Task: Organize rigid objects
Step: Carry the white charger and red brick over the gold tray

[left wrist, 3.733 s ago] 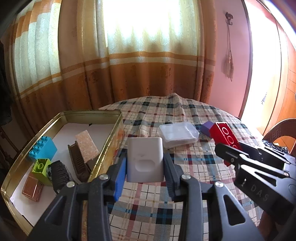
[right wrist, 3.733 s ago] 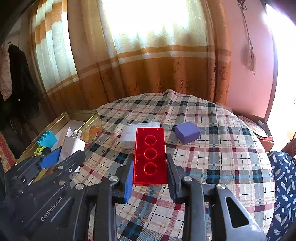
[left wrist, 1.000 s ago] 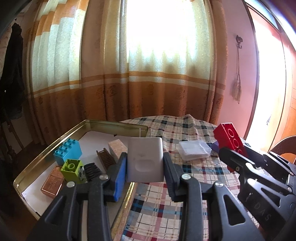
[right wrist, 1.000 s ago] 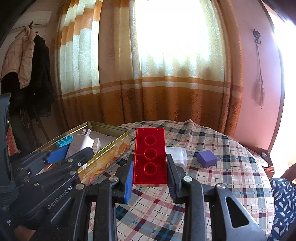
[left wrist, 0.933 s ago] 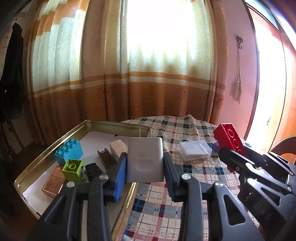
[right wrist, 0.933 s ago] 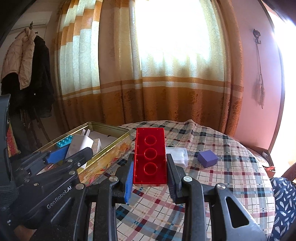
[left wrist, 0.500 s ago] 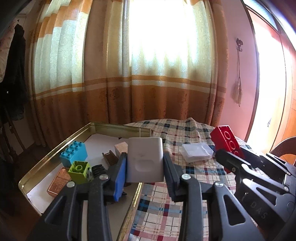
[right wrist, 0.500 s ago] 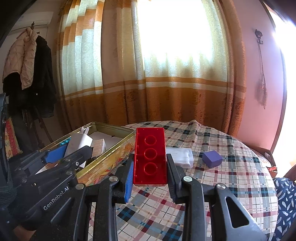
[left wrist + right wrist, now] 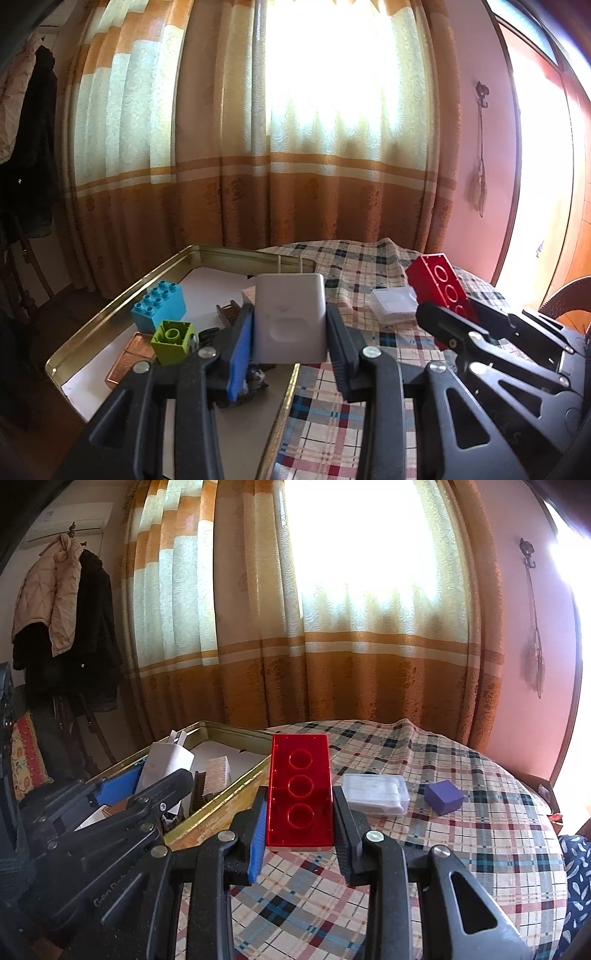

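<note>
My left gripper (image 9: 290,325) is shut on a white plug adapter (image 9: 290,317), held above the near right rim of a gold metal tin (image 9: 122,295). The tin holds a blue brick (image 9: 159,310), a green brick (image 9: 173,341), a copper block (image 9: 127,363), a brown comb (image 9: 229,312) and a tan block. My right gripper (image 9: 299,812) is shut on a flat red brick (image 9: 300,788) with three round holes, held over the plaid tablecloth just right of the tin (image 9: 221,801). The red brick (image 9: 439,286) and right gripper also show at the right of the left wrist view.
A clear plastic case (image 9: 375,799) and a small purple cube (image 9: 443,797) lie on the plaid tablecloth (image 9: 480,830) beyond the red brick. Orange curtains hang behind the round table. Coats hang at the far left. A wicker chair (image 9: 572,299) stands at the right.
Both views have tilted slightly upward, showing more curtain. Both grippers keep the same hold on the adapter and the red brick.
</note>
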A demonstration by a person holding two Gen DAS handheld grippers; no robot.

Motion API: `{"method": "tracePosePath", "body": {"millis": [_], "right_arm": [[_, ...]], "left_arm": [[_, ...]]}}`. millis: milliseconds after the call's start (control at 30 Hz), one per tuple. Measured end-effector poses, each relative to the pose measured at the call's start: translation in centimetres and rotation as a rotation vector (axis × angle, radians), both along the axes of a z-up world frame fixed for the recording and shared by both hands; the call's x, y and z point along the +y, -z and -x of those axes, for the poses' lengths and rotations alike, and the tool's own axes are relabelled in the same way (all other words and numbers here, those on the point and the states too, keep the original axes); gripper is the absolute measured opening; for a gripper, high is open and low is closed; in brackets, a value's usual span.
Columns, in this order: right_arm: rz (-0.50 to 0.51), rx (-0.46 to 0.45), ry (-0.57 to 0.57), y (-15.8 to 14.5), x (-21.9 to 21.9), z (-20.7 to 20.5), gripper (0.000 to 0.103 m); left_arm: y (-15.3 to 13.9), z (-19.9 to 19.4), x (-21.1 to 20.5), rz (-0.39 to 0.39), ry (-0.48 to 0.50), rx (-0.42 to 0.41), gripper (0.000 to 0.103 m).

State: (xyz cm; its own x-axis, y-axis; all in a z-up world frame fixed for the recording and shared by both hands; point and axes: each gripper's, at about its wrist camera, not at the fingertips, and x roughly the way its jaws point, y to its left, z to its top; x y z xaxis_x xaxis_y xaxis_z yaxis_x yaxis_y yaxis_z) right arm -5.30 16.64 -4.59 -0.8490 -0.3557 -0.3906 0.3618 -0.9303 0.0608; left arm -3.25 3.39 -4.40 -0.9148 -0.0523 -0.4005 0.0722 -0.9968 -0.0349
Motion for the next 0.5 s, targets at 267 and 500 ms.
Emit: {"method": "tracePosePath", "body": {"millis": [267,500], "right_arm": [[-0.029,-0.013,-0.053,-0.1,-2.0,0.6,0.034],[-0.026,-0.037,-0.112,-1.1,-3.9,1.1,0.034]], "left_arm": [[-0.6,-0.6,-3.2,-0.025,-0.053,-0.007,0.037],[-0.9,-0.3,-7.4,-0.041,-0.142,-0.041,0.037]]}}
